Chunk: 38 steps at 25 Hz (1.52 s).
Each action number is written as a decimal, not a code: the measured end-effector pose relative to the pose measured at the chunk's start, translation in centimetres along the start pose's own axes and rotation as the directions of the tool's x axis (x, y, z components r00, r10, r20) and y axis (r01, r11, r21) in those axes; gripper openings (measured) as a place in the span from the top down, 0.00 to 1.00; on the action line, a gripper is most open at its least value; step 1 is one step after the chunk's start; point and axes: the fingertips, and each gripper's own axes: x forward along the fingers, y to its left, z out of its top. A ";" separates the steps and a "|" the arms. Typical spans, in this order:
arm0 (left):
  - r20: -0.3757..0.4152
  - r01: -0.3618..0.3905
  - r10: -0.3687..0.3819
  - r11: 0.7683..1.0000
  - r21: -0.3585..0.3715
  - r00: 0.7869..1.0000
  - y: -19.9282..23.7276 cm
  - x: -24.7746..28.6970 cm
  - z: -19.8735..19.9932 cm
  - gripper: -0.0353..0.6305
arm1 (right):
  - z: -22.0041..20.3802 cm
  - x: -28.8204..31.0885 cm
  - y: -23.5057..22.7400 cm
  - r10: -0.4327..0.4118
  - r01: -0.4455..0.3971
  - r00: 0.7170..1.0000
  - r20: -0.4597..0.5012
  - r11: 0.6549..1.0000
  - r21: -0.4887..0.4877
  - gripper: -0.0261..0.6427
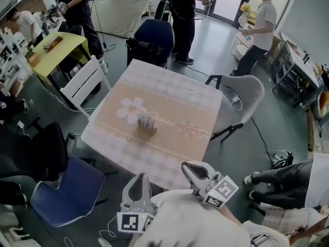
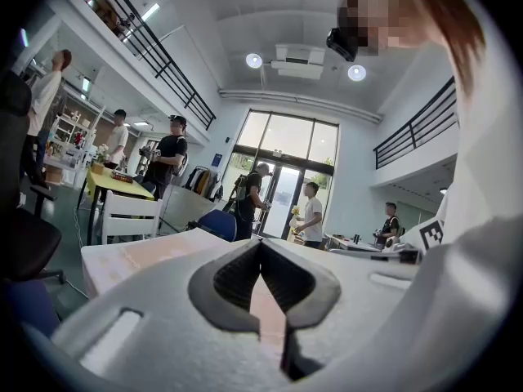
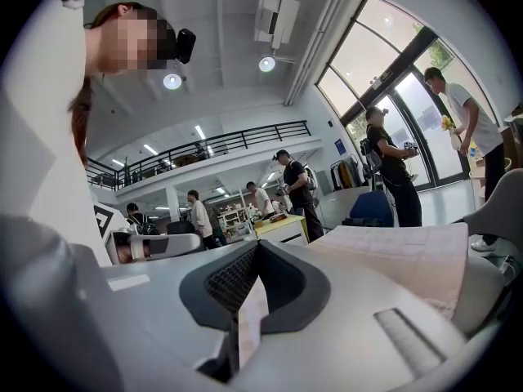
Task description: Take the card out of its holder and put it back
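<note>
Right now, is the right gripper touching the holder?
Apart. Head view: right gripper is at the table's near edge; holder stands mid-table, well clear.

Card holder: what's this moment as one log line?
card holder: on table, untouched | left hand-held gripper: shut, empty | right hand-held gripper: shut, empty

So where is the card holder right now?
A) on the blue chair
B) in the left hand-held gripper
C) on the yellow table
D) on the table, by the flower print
D: the card holder stands on the table right beside the flower print, with nothing touching it.
</note>
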 end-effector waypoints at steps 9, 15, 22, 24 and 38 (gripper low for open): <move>0.008 0.003 -0.003 1.000 0.000 1.000 0.1 0.0 0.1 0.95 | -0.1 0.2 0.2 0.010 -0.010 1.000 -0.007 1.000 -0.005 0.96; 0.003 0.004 -0.004 1.000 -0.001 1.000 -0.1 0.1 0.1 0.95 | -0.1 0.0 0.1 0.010 -0.010 1.000 -0.005 1.000 -0.001 0.96; 0.002 0.002 -0.002 1.000 -0.005 1.000 0.0 -0.1 0.1 0.95 | -0.1 0.0 0.2 0.006 -0.006 1.000 -0.006 1.000 0.002 0.96; 0.003 0.004 -0.004 1.000 -0.002 1.000 0.1 -0.2 0.1 0.95 | -0.1 0.0 0.2 0.004 -0.004 1.000 -0.007 1.000 0.002 0.96; 0.003 0.000 0.000 1.000 -0.014 1.000 0.2 -0.1 0.3 0.95 | 0.0 0.2 0.5 0.010 -0.011 1.000 -0.013 1.000 -0.008 0.96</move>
